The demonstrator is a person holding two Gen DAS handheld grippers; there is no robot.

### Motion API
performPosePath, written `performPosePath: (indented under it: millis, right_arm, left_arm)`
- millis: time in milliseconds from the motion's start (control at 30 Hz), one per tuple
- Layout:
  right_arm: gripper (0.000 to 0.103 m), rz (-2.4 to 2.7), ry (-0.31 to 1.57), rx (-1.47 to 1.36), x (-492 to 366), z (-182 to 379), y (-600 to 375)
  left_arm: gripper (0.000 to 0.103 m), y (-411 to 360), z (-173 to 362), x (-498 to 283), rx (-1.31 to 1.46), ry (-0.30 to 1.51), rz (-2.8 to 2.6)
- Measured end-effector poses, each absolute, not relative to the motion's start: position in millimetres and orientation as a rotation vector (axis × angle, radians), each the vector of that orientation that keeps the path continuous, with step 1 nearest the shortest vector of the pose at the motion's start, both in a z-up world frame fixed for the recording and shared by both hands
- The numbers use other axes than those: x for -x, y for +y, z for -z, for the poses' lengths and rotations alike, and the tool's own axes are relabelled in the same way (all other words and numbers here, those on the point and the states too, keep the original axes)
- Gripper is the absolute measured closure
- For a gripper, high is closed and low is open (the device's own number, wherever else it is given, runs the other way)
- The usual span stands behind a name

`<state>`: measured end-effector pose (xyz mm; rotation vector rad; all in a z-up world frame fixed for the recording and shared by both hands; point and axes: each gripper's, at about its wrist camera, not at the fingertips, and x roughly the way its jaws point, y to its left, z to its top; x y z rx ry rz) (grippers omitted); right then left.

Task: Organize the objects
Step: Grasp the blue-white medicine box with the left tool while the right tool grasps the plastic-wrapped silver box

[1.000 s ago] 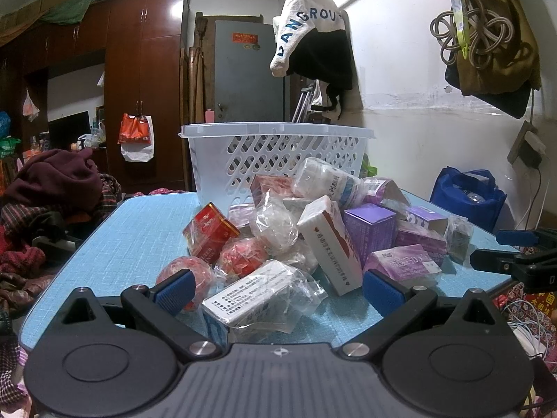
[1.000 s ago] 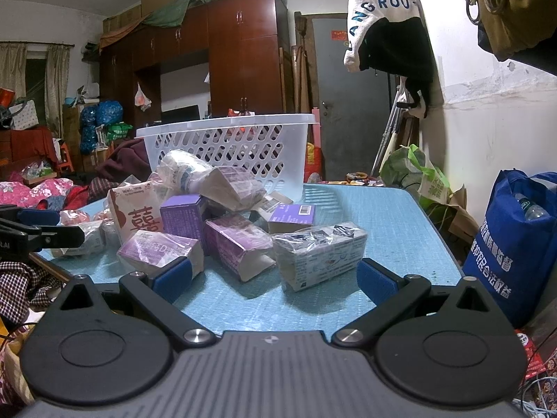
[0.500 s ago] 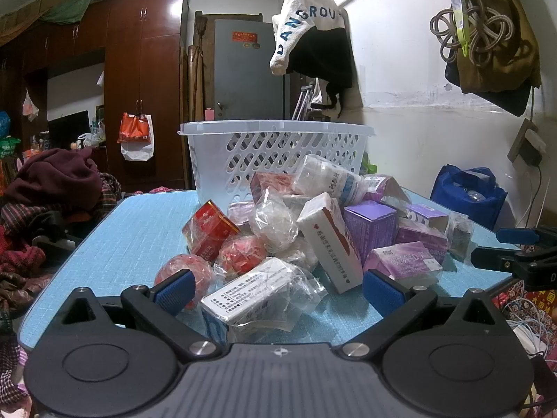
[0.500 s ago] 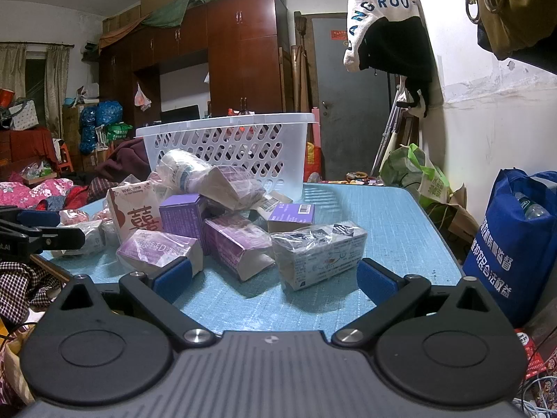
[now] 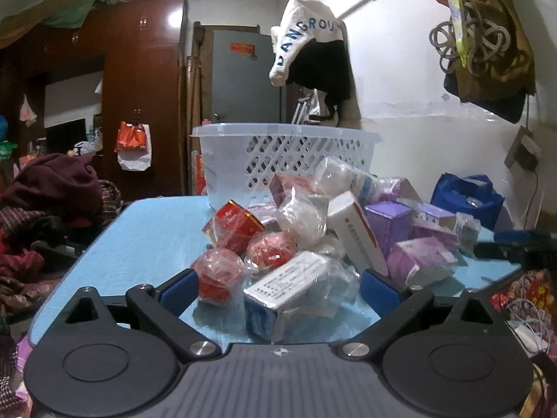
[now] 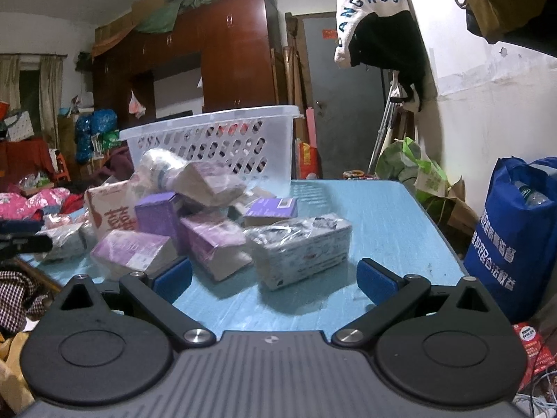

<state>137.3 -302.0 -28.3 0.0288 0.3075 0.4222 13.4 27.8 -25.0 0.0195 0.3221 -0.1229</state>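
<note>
A heap of wrapped boxes and packets lies on the blue table (image 5: 139, 240). My left gripper (image 5: 278, 292) stands open at the near edge, its pads either side of a plastic-wrapped white box (image 5: 289, 285). Red wrapped balls (image 5: 216, 271) and a red box (image 5: 233, 226) lie just beyond. My right gripper (image 6: 275, 278) is open too, facing a wrapped patterned box (image 6: 303, 247) with purple boxes (image 6: 212, 240) to its left. A white perforated basket (image 5: 285, 160) stands behind the heap, also visible as the basket (image 6: 216, 142) in the right wrist view.
The table (image 6: 383, 216) has bare surface on its right side. A blue bag (image 6: 515, 237) stands on the floor to the right. Piled clothes (image 5: 52, 188) lie left of the table. A white wall runs along the right.
Both grippers have moved slightly forward toward the heap. The wrapped white box now sits further in between the left pads. Nothing was grasped.
</note>
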Motion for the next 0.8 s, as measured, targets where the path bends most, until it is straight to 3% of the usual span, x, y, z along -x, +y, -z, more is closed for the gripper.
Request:
performPosePath:
  millis: [300, 367, 433, 500, 633, 800]
  right_arm:
    - [0.0, -0.406, 0.337, -0.034, -170, 28, -309]
    - [0.004, -0.414, 0.346, -0.025, -173, 29, -307]
    - [0.022, -0.42, 0.352, -0.005, -174, 30, -303]
    - [0.024, -0.422, 0.349, -0.002, -172, 33, -304]
    - [0.025, -0.432, 0.322, 0.002, -159, 30, -307]
    - [0.025, -0.427, 0.268, -0.023, -147, 10, -311]
  left_arm:
    - [0.007, 18, 40, -33, -0.031, 0.348, 0.186]
    - [0.015, 18, 41, -34, -0.035, 0.342, 0.19]
    - [0.027, 19, 42, -32, -0.042, 0.34, 0.2]
    - [0.04, 21, 43, -31, -0.037, 0.34, 0.218]
    - [0.048, 25, 41, -26, -0.026, 0.312, 0.257]
    - [0.049, 26, 32, -18, -0.022, 0.251, 0.267]
